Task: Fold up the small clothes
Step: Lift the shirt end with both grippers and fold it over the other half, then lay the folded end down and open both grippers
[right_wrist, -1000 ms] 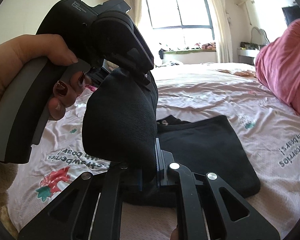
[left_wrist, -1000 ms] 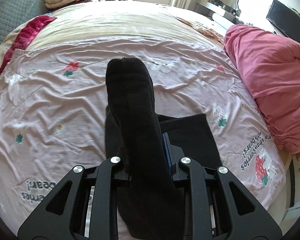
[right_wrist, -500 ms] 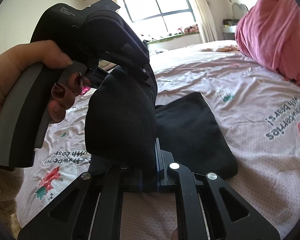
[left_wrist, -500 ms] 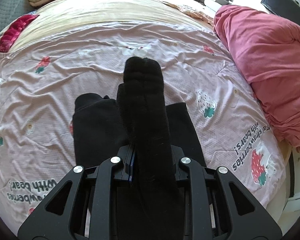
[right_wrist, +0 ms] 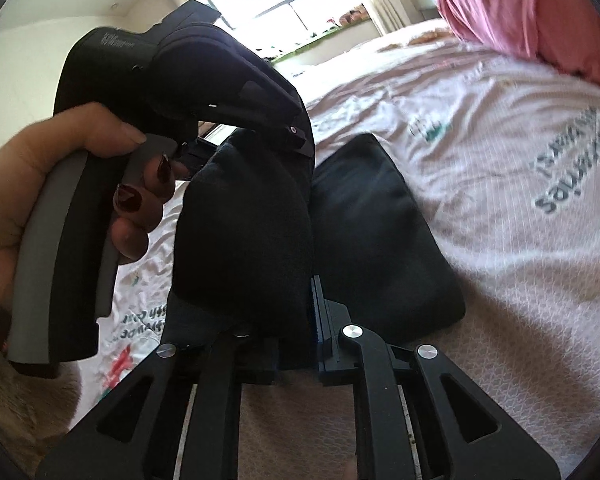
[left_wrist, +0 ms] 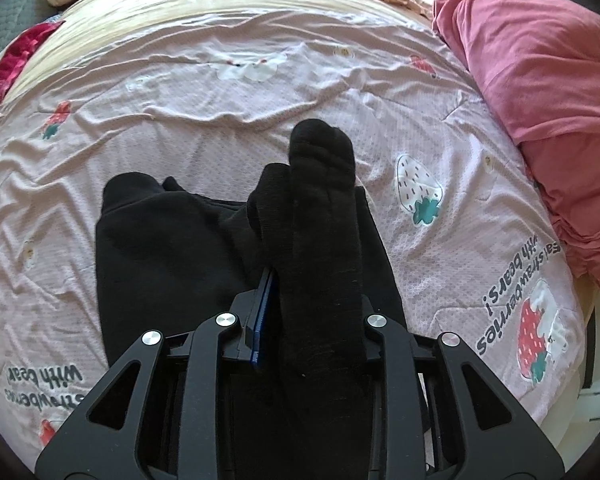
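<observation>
Both grippers clamp black garment point(left_wrist: 172, 248) | right view only: hand point(right_wrist: 60, 184) on left gripper point(right_wrist: 260, 148)

We see a black garment point(left_wrist: 172, 248) of soft, matt knit cloth with a faintly fuzzy nap, part of it pinched in the left gripper point(left_wrist: 300, 292) and in the right gripper point(right_wrist: 296, 320). Both grippers look like matt black plastic with shiny round metal screws and blue ribbed pads. Beneath them the bed cover point(left_wrist: 204, 128) is thin, wrinkled pink cloth with a fine dimpled weave. Right of the left gripper, the red blanket point(left_wrist: 540, 80) is soft, dull cloth.
</observation>
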The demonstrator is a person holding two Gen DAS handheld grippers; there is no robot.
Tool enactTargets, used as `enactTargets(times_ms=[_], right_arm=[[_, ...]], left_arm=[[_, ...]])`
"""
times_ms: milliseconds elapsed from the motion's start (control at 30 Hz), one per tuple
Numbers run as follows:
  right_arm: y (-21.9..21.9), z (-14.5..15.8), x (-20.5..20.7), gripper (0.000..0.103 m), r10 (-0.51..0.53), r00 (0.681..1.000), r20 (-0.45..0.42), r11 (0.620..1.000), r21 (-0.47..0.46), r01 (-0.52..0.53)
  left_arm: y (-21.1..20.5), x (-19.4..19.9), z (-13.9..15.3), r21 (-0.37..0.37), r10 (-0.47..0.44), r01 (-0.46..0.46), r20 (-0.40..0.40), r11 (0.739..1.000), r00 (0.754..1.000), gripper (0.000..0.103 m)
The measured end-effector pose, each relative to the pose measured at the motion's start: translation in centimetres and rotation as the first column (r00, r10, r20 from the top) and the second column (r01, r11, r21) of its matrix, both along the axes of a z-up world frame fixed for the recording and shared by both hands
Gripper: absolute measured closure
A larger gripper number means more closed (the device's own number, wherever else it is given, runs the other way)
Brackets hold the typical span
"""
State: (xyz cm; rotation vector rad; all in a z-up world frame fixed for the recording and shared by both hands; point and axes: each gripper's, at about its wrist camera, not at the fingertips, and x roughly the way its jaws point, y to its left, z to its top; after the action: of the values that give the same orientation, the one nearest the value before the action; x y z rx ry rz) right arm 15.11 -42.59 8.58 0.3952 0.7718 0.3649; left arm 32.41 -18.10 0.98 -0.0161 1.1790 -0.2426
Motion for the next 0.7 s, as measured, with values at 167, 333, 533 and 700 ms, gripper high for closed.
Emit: enactTargets(times_ms=[167, 333, 533, 700], right_arm=[[-0.9, -0.7, 0.2, 0.083, -0.010, 0.999, -0.052, 0.999, 0.053, 0.013], [-1.0, -0.8, -0.1, 0.077, -0.011, 0.997, -0.070, 0.998, 0.062, 0.015], [-0.7, -0.5, -0.2, 0.076, -0.011, 0.997, -0.071, 0.999, 0.038, 0.014], [-1.1, -0.2, -0.8, 0.073, -0.003, 0.996, -0.087, 0.999, 0.038, 0.007]], left_arm=[[-1.1, 0.5, -1.2, 0.030, -0.002, 0.003, -0.021, 1.000, 1.000, 0.075], [-2.0, 0.5, -1.4, 0.039, -0.014, 0.014, -0.016, 0.999, 1.000, 0.064], [-2.2, 0.5, -1.1, 0.007, -0.022, 0.022, 0.002, 1.000, 1.000, 0.049], [-2.0, 0.3, -0.1, -0.058, -0.038, 0.040, 0.028, 0.998, 0.999, 0.046]])
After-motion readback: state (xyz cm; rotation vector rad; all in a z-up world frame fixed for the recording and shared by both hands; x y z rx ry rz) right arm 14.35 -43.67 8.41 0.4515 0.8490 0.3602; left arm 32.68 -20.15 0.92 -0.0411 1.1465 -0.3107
